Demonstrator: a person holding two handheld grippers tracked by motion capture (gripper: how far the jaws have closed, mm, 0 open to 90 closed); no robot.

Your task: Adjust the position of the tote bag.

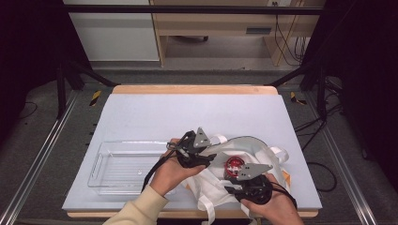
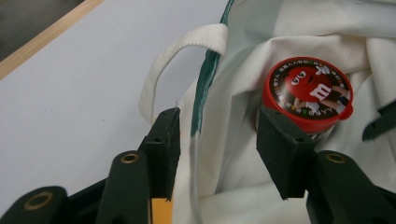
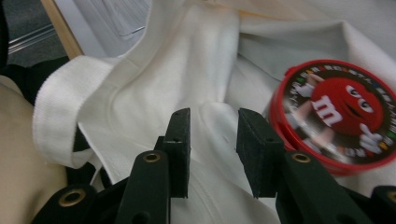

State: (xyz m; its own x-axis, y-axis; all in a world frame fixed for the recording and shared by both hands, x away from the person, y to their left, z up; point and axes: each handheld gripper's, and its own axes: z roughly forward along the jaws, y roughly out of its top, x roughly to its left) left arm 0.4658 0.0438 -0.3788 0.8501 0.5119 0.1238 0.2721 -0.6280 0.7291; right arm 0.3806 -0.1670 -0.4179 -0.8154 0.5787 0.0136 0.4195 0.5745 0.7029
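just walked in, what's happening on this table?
A person works a white cloth bag with tongs in each hand. The left tongs are open astride the bag's edge; one jaw is inside, beside a red-lidded candy tub in the bag. The right tongs are part open over a fold of bag cloth. A clear plastic tray sits left of the bag.

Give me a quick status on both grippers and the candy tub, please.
Left gripper open, jaws straddling the tote bag rim. Right gripper open over bag cloth. Red-lidded candy tub sits inside the bag, ungripped. Clear tray alongside.
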